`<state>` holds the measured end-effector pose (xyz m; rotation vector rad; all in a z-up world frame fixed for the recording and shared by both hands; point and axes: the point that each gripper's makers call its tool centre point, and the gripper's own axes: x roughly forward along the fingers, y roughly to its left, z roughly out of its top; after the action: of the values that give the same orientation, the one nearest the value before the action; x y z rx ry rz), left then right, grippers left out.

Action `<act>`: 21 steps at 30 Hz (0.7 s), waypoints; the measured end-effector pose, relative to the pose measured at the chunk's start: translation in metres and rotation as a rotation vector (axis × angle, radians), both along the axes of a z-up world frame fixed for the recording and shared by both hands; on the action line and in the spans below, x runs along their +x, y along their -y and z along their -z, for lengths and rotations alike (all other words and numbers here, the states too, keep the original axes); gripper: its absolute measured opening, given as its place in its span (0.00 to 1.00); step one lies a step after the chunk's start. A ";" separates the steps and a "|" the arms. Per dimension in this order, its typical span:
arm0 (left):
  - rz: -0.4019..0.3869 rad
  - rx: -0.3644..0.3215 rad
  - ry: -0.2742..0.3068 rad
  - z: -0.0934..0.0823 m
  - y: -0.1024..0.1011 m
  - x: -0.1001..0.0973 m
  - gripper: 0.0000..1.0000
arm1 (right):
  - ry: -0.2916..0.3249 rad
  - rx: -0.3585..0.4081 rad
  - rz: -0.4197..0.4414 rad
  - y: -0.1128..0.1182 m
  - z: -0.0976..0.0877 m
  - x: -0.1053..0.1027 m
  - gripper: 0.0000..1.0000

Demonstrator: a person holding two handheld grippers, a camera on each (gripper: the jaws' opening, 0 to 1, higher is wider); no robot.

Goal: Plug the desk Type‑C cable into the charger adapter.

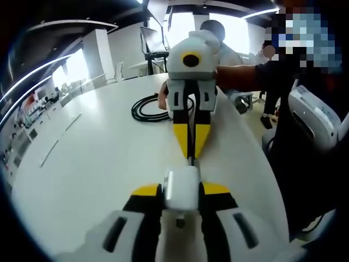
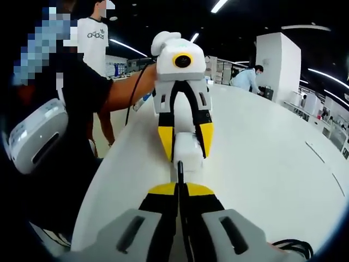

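Observation:
My left gripper (image 1: 181, 190) is shut on the white charger adapter (image 1: 182, 183) above the white table (image 1: 92, 164). Facing it, my right gripper (image 1: 191, 148) is shut on the black Type-C cable's plug (image 1: 191, 159), whose tip meets the adapter's front face. I cannot tell how deep it sits. The cable's black coil (image 1: 146, 109) lies on the table behind. In the right gripper view my right gripper (image 2: 179, 188) pinches the plug (image 2: 179, 170) against the adapter (image 2: 188, 148), held by the left gripper (image 2: 186, 156). The coil (image 2: 292, 248) shows at the lower right.
A person in dark clothes (image 1: 305, 109) stands at the table's edge (image 2: 103, 180), with a white pack (image 2: 35, 136) at the waist. Other people (image 2: 248, 79) sit farther off. A white pillar (image 2: 278, 60) and a screen (image 1: 152, 41) stand beyond the table.

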<state>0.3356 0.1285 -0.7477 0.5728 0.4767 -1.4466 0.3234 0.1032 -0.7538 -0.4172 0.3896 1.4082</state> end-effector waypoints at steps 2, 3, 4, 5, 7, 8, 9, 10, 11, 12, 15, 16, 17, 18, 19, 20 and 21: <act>-0.001 0.004 0.001 0.000 0.000 0.000 0.25 | 0.003 -0.005 0.002 0.000 0.000 0.000 0.01; -0.001 0.005 0.002 0.000 0.000 0.000 0.25 | 0.005 -0.009 0.005 0.000 0.000 0.000 0.00; -0.001 0.007 0.001 0.000 0.000 0.000 0.25 | 0.006 -0.014 0.007 0.000 0.000 0.000 0.00; 0.000 0.008 0.002 0.000 0.000 0.000 0.24 | 0.014 -0.018 0.003 0.000 -0.001 -0.001 0.00; 0.000 0.009 0.000 0.000 0.000 0.000 0.24 | 0.025 -0.026 0.003 0.000 -0.002 -0.001 0.00; 0.000 0.009 -0.001 0.000 0.000 0.000 0.24 | 0.032 -0.032 -0.001 0.000 -0.002 -0.001 0.00; 0.002 0.010 -0.001 0.001 0.000 -0.001 0.24 | 0.036 -0.041 -0.003 0.000 -0.003 -0.002 0.00; 0.002 0.012 -0.002 0.001 0.000 -0.001 0.24 | 0.043 -0.051 -0.008 0.000 -0.002 -0.002 0.00; 0.003 0.013 -0.001 0.001 0.001 -0.001 0.24 | 0.042 -0.055 -0.008 -0.001 -0.002 -0.002 0.00; 0.004 0.015 -0.001 0.001 0.001 -0.001 0.24 | 0.039 -0.059 -0.008 -0.001 -0.002 -0.002 0.00; 0.002 0.018 0.000 0.001 0.001 0.000 0.24 | 0.042 -0.070 -0.007 0.000 -0.001 -0.003 0.00; 0.001 0.018 0.000 0.001 0.000 0.000 0.24 | 0.042 -0.073 -0.005 -0.001 -0.001 -0.003 0.00; 0.000 0.019 -0.001 0.001 0.000 0.001 0.24 | 0.042 -0.076 -0.005 0.000 -0.001 -0.003 0.00; 0.000 0.020 0.000 0.001 0.000 0.000 0.24 | 0.040 -0.079 -0.004 -0.001 -0.001 -0.003 0.00; -0.001 0.022 0.002 0.001 0.001 0.000 0.24 | 0.042 -0.082 -0.003 -0.001 -0.001 -0.004 0.00; -0.002 0.023 0.002 0.001 0.001 0.000 0.24 | 0.041 -0.084 -0.001 -0.001 -0.001 -0.003 0.00; -0.002 0.023 0.000 0.001 0.001 0.000 0.24 | 0.035 -0.084 -0.003 -0.003 0.000 -0.004 0.00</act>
<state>0.3357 0.1278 -0.7485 0.5900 0.4942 -1.4410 0.3191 0.1066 -0.7542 -0.5105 0.4202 1.3891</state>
